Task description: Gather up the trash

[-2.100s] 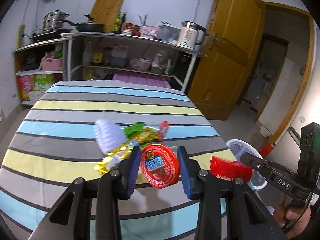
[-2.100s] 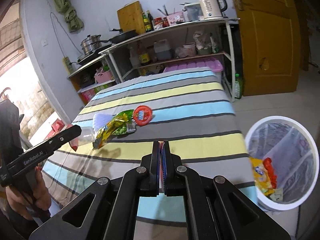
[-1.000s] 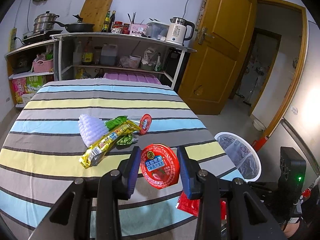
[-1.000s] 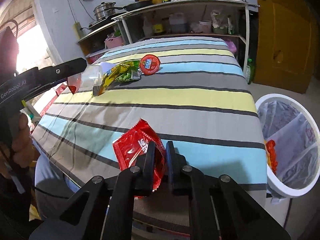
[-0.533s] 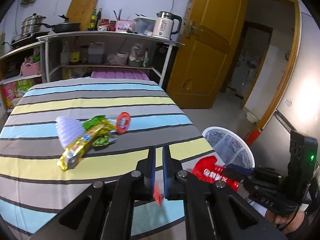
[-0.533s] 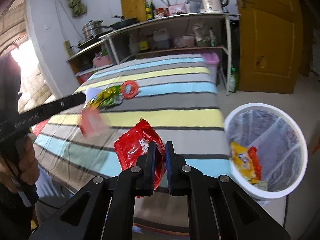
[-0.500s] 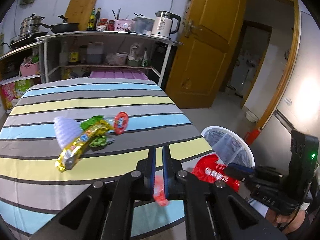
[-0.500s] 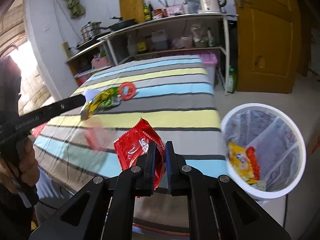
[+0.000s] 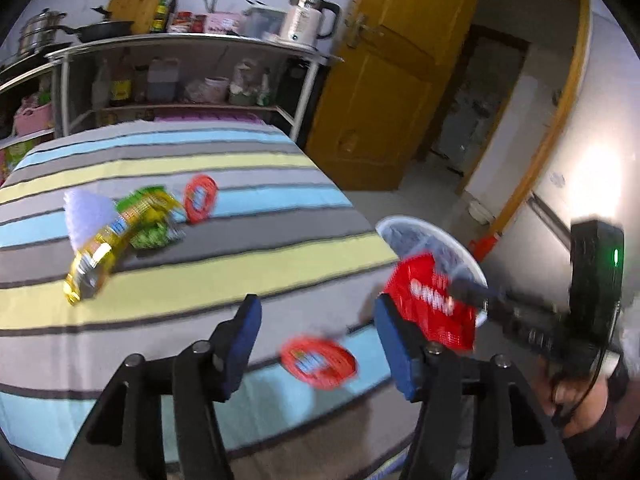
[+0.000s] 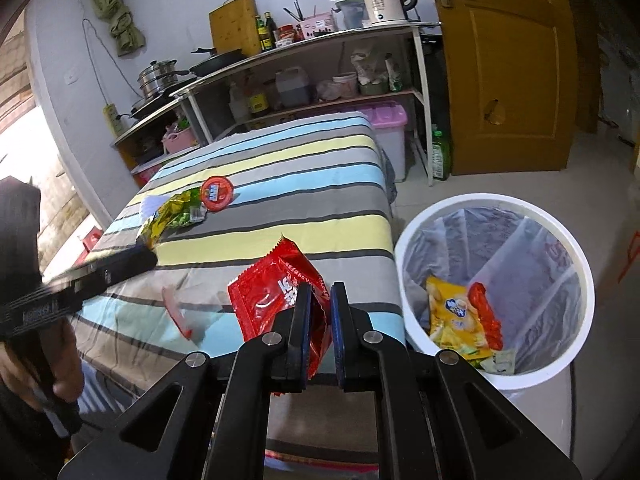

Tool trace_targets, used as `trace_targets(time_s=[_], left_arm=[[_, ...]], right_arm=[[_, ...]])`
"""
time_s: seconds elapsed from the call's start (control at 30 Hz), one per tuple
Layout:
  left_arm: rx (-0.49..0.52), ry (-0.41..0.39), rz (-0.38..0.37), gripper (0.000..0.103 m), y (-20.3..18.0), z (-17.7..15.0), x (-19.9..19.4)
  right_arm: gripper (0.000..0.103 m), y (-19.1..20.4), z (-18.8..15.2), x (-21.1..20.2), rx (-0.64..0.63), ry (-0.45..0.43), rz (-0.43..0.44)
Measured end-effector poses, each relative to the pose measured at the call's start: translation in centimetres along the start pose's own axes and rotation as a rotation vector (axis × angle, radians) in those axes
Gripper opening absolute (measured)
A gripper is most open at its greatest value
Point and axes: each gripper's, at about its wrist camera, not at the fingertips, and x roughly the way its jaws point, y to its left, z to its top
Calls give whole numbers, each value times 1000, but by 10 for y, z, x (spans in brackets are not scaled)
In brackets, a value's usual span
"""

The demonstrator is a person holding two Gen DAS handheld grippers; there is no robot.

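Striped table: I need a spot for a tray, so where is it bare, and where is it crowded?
The far end toward the shelf unit is bare, as is the yellow and grey band between the wrapper pile and the near edge. Crowded: the pile with its red lid, and the near edge by the red packet.

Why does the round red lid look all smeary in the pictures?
Left wrist view: the round red lid is streaked by motion blur between the left gripper's opening fingers. Right wrist view: it is a faint smear, while the crinkly red foil packet stays sharp.
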Motion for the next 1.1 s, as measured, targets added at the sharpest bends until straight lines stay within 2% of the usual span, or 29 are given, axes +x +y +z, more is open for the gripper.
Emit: trace_targets(time_s=[0.17,0.37,0.4,0.47,0.5,0.87,1.1], left_arm=[[28,62,10,62,-6,-12,16],[38,101,61,61,-3,-18,28],[38,102,59,59,-3,-18,29],[46,104,60,45,-4,-17,31],[51,109,59,45,-4,-17,32],[87,57,37,45,-25,-2,27],[128,39,3,45,-50,15,37]], right_arm=[[10,-4,-2,-3,9,-2,-5],[10,-7,-5,-7,16,-8,-4],[10,-8,-5,-8,18,-10,-4],[10,-9,-5,-10,21,-16,-6],[10,-10,-5,-11,23,-18,-6],[10,-19,-5,-21,45,-43,-17],[10,-36,-2,-28,79,-63,-51]])
